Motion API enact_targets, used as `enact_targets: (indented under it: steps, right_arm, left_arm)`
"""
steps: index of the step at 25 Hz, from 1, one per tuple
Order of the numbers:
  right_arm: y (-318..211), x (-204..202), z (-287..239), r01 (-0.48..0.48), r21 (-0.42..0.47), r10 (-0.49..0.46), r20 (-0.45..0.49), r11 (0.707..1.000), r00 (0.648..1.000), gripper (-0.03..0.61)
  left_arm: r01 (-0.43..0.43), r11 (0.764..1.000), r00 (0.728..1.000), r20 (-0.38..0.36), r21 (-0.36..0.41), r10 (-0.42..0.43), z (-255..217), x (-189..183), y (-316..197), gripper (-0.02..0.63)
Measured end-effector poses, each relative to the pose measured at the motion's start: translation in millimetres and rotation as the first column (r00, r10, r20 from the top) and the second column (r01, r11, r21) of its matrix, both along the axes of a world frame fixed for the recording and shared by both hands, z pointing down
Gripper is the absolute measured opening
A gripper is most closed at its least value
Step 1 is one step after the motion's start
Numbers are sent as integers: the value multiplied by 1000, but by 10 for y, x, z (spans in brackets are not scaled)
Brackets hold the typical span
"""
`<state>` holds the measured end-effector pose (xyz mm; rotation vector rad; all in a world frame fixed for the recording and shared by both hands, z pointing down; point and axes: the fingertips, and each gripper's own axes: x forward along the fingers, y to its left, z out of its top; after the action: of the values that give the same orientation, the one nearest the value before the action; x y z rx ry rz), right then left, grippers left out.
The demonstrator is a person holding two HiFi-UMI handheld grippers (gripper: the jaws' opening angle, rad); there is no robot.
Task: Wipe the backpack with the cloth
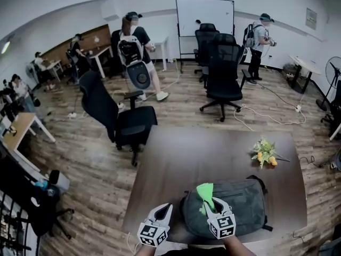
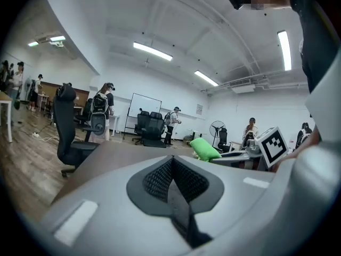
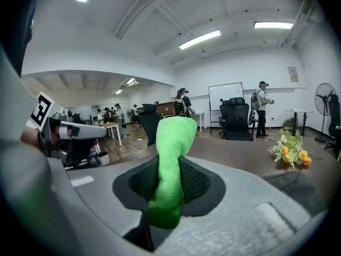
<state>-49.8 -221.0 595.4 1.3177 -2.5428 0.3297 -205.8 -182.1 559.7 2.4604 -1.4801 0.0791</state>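
Wood-plank floor (image 1: 96, 159); white walls (image 1: 64, 20); whiteboard (image 1: 205, 16) at back; black office chairs (image 1: 224, 68) (one near brown table (image 1: 176, 164)); ceiling strip lights (image 2: 152, 51).

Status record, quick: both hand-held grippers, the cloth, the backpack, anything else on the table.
Left hand-held gripper: shut, empty, left of the backpack
Right hand-held gripper: shut on the green cloth
Backpack: grey, lying on the table, near edge
Cloth contact with backpack: cannot tell
Also on table: flowers, far right

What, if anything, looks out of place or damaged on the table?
Nothing stands out. The backpack lies flat on the table, the green cloth sits pinched in the right gripper, and the flowers lie apart.
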Motion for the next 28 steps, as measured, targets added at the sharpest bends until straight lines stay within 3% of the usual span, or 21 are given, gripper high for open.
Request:
enact_targets:
  steps: [11, 19, 28]
  right_arm:
    - [-224, -13, 648, -100, -109, 90, -93, 989, 992, 99]
    - [-354, -163, 1068, -29, -252, -7, -142, 967, 990, 100]
    - [-375, -220, 1161, 10, -247, -67, -222, 969, 973, 103]
  left_arm:
    - [-127, 990, 991, 20, -59, 129, 432, 80, -354, 20]
    - [-159, 978, 986, 36, -138, 165, 704, 205, -393, 20]
    - [-133, 974, 988, 56, -182, 146, 836, 282, -427, 20]
